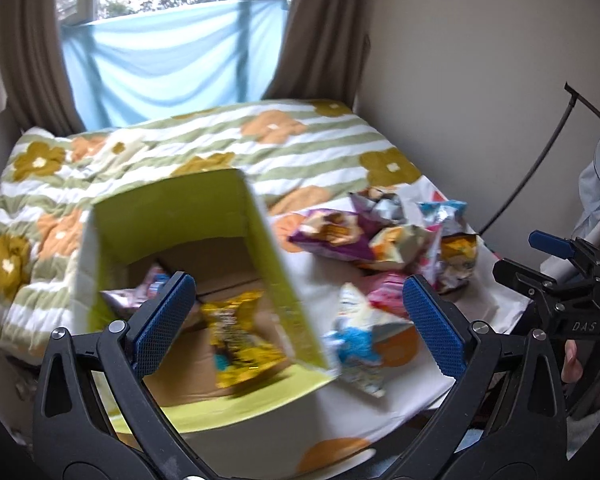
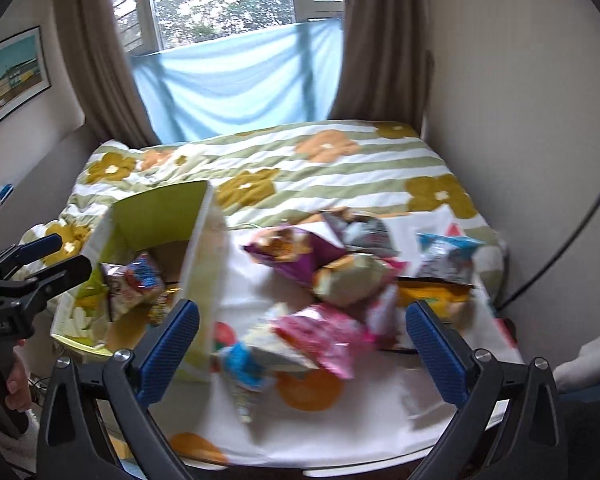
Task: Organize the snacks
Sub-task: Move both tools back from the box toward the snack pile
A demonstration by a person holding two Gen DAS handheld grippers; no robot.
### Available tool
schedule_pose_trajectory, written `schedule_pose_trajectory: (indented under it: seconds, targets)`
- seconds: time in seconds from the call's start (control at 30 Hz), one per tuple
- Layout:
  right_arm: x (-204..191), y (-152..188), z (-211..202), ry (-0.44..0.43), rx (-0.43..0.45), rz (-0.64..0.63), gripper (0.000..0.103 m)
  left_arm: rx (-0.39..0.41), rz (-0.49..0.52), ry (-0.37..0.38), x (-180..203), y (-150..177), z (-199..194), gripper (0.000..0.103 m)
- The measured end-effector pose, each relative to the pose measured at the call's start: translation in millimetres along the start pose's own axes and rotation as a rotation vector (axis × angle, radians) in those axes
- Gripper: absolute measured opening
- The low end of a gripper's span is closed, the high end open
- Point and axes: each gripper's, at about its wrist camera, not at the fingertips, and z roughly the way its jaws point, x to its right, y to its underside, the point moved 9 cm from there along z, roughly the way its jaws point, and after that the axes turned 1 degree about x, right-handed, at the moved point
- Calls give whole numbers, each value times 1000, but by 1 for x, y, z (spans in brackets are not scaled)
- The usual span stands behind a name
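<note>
Snack packets [image 2: 340,276] lie heaped toward the right edge of the bed [image 2: 340,168], on a white cloth [image 2: 380,400]. Just left of them stands the green box [image 1: 172,208], a yellow packet [image 1: 240,340] and a pink one already inside. Its tall near wall stands between pile and opening. Left gripper [image 1: 300,324] and right gripper [image 2: 304,344] both hover with jaws spread wide, holding nothing.

The left tongs [image 1: 300,316] gape wide with nothing between the blue pads, above an open green cardboard box [image 1: 172,216] on a flower-patterned bed [image 1: 228,140]. A yellow snack bag [image 1: 240,340] lies inside the box. Right of it, a blue-and-white packet [image 1: 356,340] touches the box wall; a purple bag [image 1: 332,236] tops a farther heap.
</note>
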Motion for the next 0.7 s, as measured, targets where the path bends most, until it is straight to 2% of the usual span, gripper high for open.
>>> schedule_pose_trajectory:
  seconds: [0.13, 0.23, 0.37, 0.57, 0.7]
  targets:
    - [47, 4, 3, 4, -34, 8, 103, -57, 9, 26, 49, 1, 29, 102]
    - [79, 8, 8, 0, -60, 6, 103, -128, 35, 72, 87, 6, 57, 102]
    - [115, 12, 17, -31, -92, 11, 103, -209, 70, 65, 128, 15, 91, 102]
    - [151, 25, 41, -90, -146, 18, 103, -336, 114, 10, 150, 38, 140, 102]
    - [159, 37, 65, -114, -182, 36, 103, -409, 165, -10, 156, 52, 172, 102]
